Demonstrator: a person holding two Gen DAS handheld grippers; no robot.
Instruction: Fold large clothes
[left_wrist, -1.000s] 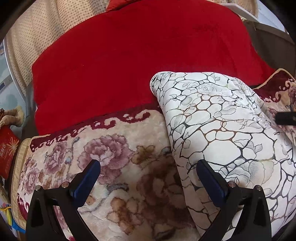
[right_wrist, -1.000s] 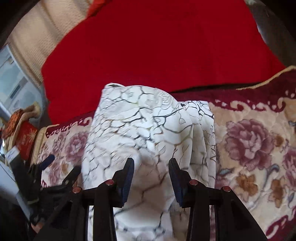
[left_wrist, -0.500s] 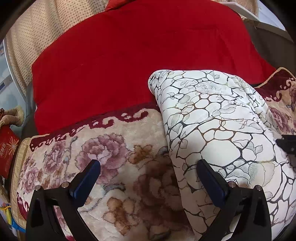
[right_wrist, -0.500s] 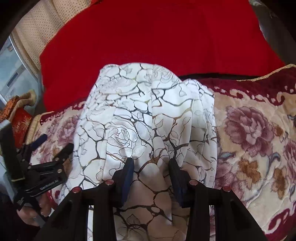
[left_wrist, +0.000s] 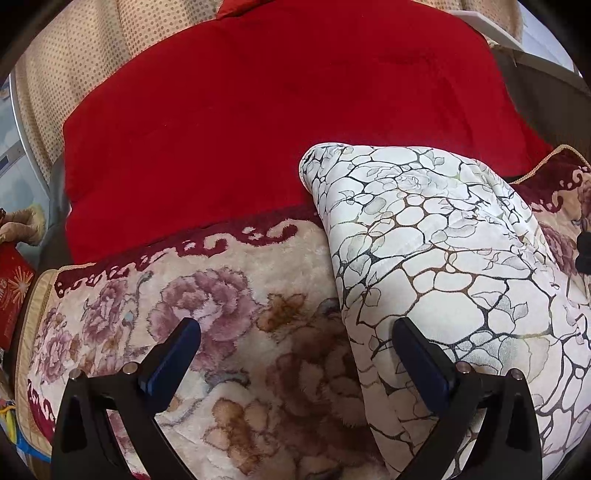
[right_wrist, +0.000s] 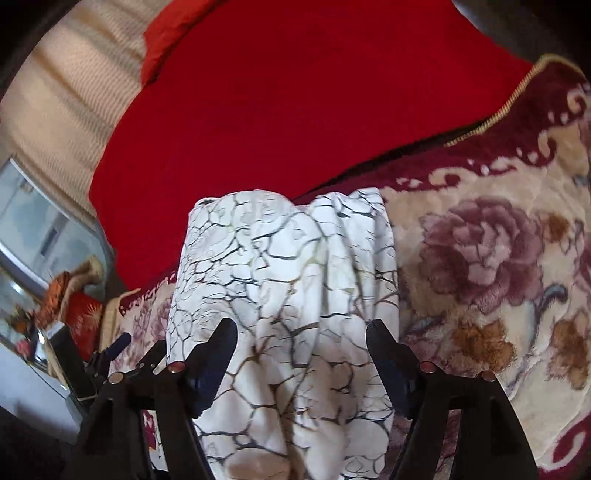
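Across the lower middle of the right view, the right gripper (right_wrist: 301, 354) is opening, releasing the white garment (right_wrist: 284, 280) it was pinching (fold laid); left gripper (left_wrist: 295, 354) is staying spread, empty.

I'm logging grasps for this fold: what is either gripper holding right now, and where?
Nothing. The right gripper is opening over the white garment; the left gripper is open.

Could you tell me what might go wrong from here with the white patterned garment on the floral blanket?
1. The right gripper is opening over the white patterned garment, whose bunched far edge could slump and undo the fold.
2. The left gripper is open with one finger over the garment's side edge; closing there could drag that edge askew.
3. The plush floral blanket underneath may snag the cloth.
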